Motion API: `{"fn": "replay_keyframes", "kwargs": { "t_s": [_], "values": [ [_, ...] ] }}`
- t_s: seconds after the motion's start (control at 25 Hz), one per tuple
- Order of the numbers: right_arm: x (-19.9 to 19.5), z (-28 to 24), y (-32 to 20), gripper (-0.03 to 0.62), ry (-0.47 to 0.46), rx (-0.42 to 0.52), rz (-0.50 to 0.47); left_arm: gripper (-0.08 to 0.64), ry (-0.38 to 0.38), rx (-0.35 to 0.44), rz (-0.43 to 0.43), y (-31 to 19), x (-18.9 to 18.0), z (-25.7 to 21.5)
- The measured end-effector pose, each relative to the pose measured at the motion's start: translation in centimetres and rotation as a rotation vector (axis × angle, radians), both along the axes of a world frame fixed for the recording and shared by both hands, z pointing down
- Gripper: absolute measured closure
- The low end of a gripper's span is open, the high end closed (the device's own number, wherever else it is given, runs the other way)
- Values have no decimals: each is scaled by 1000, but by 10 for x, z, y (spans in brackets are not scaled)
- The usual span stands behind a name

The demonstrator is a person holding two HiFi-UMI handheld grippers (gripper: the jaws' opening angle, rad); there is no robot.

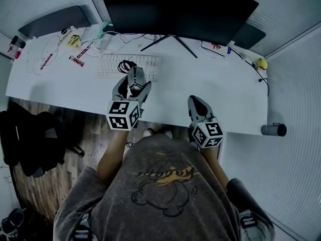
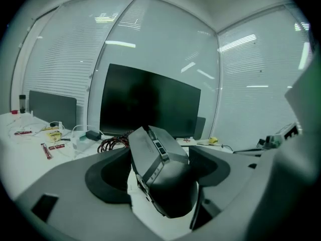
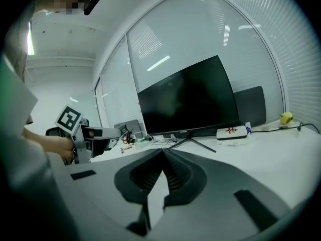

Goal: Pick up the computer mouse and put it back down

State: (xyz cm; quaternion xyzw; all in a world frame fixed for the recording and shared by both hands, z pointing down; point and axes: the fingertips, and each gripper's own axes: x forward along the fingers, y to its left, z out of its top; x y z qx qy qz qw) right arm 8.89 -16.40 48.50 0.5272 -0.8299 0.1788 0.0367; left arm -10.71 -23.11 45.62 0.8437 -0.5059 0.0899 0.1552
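A dark grey computer mouse (image 1: pixel 136 77) is clamped between the jaws of my left gripper (image 1: pixel 132 86), just in front of the keyboard. In the left gripper view the mouse (image 2: pixel 161 170) fills the gap between the jaws, tilted, with the white desk (image 2: pixel 30 159) below it; my left gripper (image 2: pixel 160 164) is shut on it. Its reddish-black cable (image 2: pixel 111 143) coils behind it. My right gripper (image 1: pixel 197 104) hovers over the desk's front edge to the right. Its jaws (image 3: pixel 163 154) meet with nothing between them.
A white keyboard (image 1: pixel 129 66) lies behind the mouse, under a large dark monitor (image 1: pixel 175 9) on a spread stand. Small packets and cables (image 1: pixel 75 46) clutter the desk's back left. A yellow object (image 1: pixel 261 63) sits at the far right. An office chair (image 1: pixel 30 139) stands at the left.
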Motion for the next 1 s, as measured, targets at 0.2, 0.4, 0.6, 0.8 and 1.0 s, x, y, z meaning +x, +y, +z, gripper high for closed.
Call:
{"fn": "replay_keyframes", "kwargs": {
  "t_s": [0.2,0.4,0.6,0.8,1.0],
  "values": [
    [2,-3,1,586,-8,13,12,191,43,46,23,18,5,-26],
    [3,-2,3,586,-12,12,22,192,54,59,48,20,9,-32],
    [5,-4,7,586,-12,15,35,193,51,67,69,19,15,-34],
    [13,-4,12,586,-13,16,59,195,43,74,105,15,29,-36],
    [22,-4,18,586,-11,18,90,196,32,82,153,10,46,-40]
  ]
}}
